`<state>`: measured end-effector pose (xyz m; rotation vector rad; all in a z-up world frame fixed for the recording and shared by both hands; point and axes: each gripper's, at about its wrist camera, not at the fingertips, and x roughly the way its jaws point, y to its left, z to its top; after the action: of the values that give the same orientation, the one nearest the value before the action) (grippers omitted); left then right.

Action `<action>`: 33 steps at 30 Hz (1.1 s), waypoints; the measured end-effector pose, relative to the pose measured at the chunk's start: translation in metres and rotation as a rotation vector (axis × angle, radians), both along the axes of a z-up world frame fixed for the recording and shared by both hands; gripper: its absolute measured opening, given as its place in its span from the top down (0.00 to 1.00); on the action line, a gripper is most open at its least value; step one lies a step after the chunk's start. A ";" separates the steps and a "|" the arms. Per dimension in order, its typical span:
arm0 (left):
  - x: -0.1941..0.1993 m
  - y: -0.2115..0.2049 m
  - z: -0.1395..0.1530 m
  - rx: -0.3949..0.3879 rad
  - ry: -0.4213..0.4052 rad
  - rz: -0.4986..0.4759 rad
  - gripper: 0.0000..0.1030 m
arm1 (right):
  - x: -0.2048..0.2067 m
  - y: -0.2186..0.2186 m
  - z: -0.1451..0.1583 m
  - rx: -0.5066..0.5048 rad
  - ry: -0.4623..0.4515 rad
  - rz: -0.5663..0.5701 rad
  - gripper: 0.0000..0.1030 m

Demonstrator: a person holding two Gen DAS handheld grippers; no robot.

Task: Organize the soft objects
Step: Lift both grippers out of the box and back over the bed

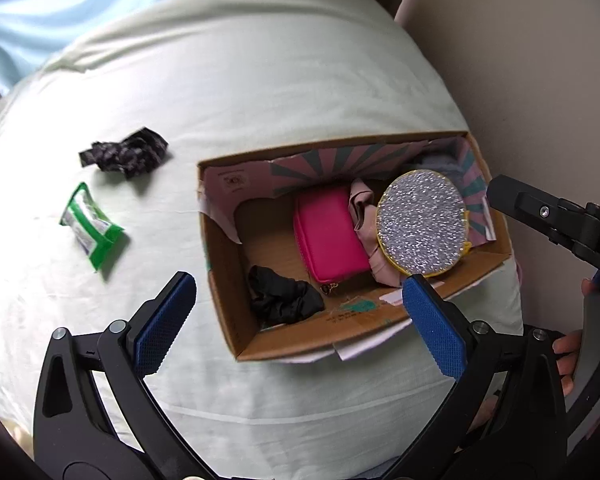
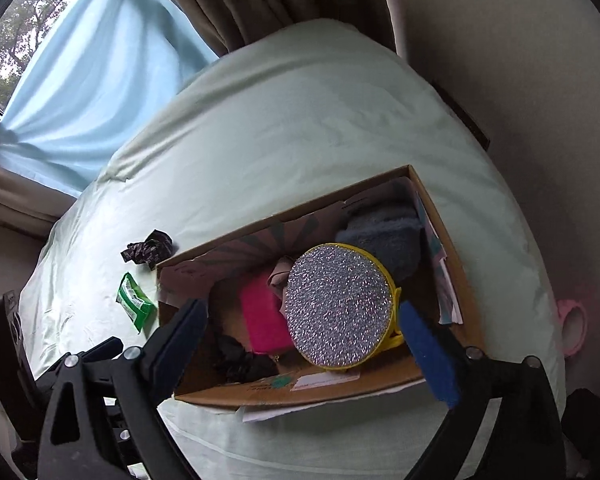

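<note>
Both grippers hung over the bed (image 1: pixel 300 80) with nothing in them: the left gripper (image 1: pixel 300 316) stood wide above the near-left corner of the cardboard box (image 1: pixel 220 280), and the right gripper (image 2: pixel 304 344) was spread wide over the box's middle. Inside lay a black scrunched cloth (image 1: pixel 282 296), a pink pouch (image 1: pixel 328 232), a dusty-pink fabric piece (image 1: pixel 364 208) and a round glittery pad (image 1: pixel 422 222) with a yellow rim, propped at a tilt on the others. Still out on the sheet, well apart from the box, were a dark patterned cloth (image 1: pixel 126 153) and, nearer the viewer, a green packet (image 1: pixel 90 226). The patterned cloth looked feather-light and limp, so I would pinch it across its bunched middle, where the folds give the pads bulk to bite. The packet seemed a soft, slick wrapper, likely tissues, though the print was too small to read; it wanted a squeeze across its narrow width, not at a crimped end. The right wrist view alone showed a grey-blue fluffy bundle (image 2: pixel 384 236) filling the box's far end, and a pink ring-shaped thing (image 2: pixel 574 328) past the bed's edge; the left view alone showed a hand (image 1: pixel 570 354) on the other gripper's handle.
</note>
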<state>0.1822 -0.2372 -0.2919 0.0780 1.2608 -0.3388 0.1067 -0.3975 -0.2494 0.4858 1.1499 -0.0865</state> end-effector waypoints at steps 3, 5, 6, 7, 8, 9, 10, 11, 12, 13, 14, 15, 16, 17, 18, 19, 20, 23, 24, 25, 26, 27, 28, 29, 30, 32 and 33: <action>-0.011 0.007 0.017 -0.007 -0.032 0.006 0.00 | -0.011 0.006 0.015 -0.024 -0.023 0.008 0.07; -0.018 0.014 0.030 -0.015 -0.049 0.013 0.00 | -0.019 0.011 0.029 -0.044 -0.043 0.017 0.07; -0.022 0.018 0.036 -0.020 -0.058 0.018 0.00 | -0.023 0.014 0.035 -0.054 -0.052 0.022 0.07; -0.025 0.023 0.042 -0.022 -0.067 0.023 0.00 | -0.027 0.018 0.043 -0.065 -0.061 0.028 0.07; -0.029 0.028 0.050 -0.024 -0.079 0.029 0.00 | -0.030 0.020 0.049 -0.073 -0.068 0.032 0.07; -0.034 0.033 0.057 -0.026 -0.091 0.034 0.00 | -0.035 0.025 0.058 -0.089 -0.080 0.040 0.07; -0.038 0.039 0.065 -0.027 -0.106 0.041 0.00 | -0.038 0.030 0.064 -0.099 -0.089 0.047 0.07; -0.042 0.045 0.073 -0.029 -0.122 0.048 0.00 | -0.041 0.036 0.073 -0.110 -0.103 0.057 0.07; -0.046 0.052 0.081 -0.032 -0.134 0.056 0.00 | -0.045 0.043 0.080 -0.121 -0.115 0.065 0.07; -0.050 0.061 0.088 -0.039 -0.146 0.067 0.00 | -0.048 0.048 0.087 -0.133 -0.126 0.073 0.07; -0.055 0.071 0.096 -0.044 -0.157 0.079 0.00 | -0.051 0.056 0.093 -0.147 -0.138 0.081 0.07; -0.059 0.080 0.103 -0.046 -0.166 0.093 0.00 | -0.055 0.063 0.100 -0.158 -0.147 0.088 0.07; -0.063 0.091 0.110 -0.050 -0.178 0.105 0.00 | -0.059 0.071 0.107 -0.169 -0.155 0.095 0.07; -0.068 0.103 0.117 -0.055 -0.191 0.118 0.00 | -0.062 0.080 0.114 -0.177 -0.165 0.100 0.07; -0.073 0.113 0.123 -0.058 -0.203 0.128 0.00 | -0.067 0.088 0.120 -0.183 -0.178 0.104 0.07; -0.079 0.126 0.130 -0.059 -0.216 0.138 0.00 | -0.072 0.099 0.129 -0.191 -0.199 0.111 0.07; -0.083 0.138 0.135 -0.059 -0.226 0.147 0.00 | -0.075 0.107 0.134 -0.197 -0.213 0.116 0.07; -0.096 0.175 0.150 -0.056 -0.253 0.173 0.00 | -0.086 0.140 0.149 -0.217 -0.256 0.140 0.07; -0.099 0.188 0.154 -0.055 -0.263 0.182 0.00 | -0.089 0.151 0.154 -0.223 -0.269 0.147 0.07; -0.102 0.200 0.157 -0.050 -0.270 0.193 0.00 | -0.092 0.163 0.158 -0.229 -0.281 0.154 0.07; -0.105 0.213 0.160 -0.044 -0.278 0.204 0.00 | -0.094 0.174 0.162 -0.238 -0.292 0.163 0.07; -0.107 0.226 0.162 -0.043 -0.285 0.214 0.00 | -0.096 0.185 0.164 -0.249 -0.298 0.170 0.07; -0.109 0.239 0.165 -0.045 -0.290 0.224 0.00 | -0.097 0.196 0.167 -0.256 -0.301 0.177 0.07; -0.110 0.252 0.166 -0.049 -0.294 0.232 0.00 | -0.097 0.205 0.169 -0.255 -0.304 0.185 0.07; -0.111 0.265 0.167 -0.050 -0.297 0.240 0.00 | -0.097 0.215 0.170 -0.249 -0.308 0.193 0.07; -0.111 0.287 0.166 -0.051 -0.298 0.250 0.00 | -0.096 0.233 0.170 -0.237 -0.314 0.200 0.07; -0.110 0.297 0.165 -0.053 -0.298 0.253 0.00 | -0.094 0.243 0.169 -0.234 -0.313 0.203 0.07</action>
<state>0.0718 0.0603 -0.1264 -0.0736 0.9523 -0.1349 0.0131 -0.1546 -0.0800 0.1649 0.8628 0.0308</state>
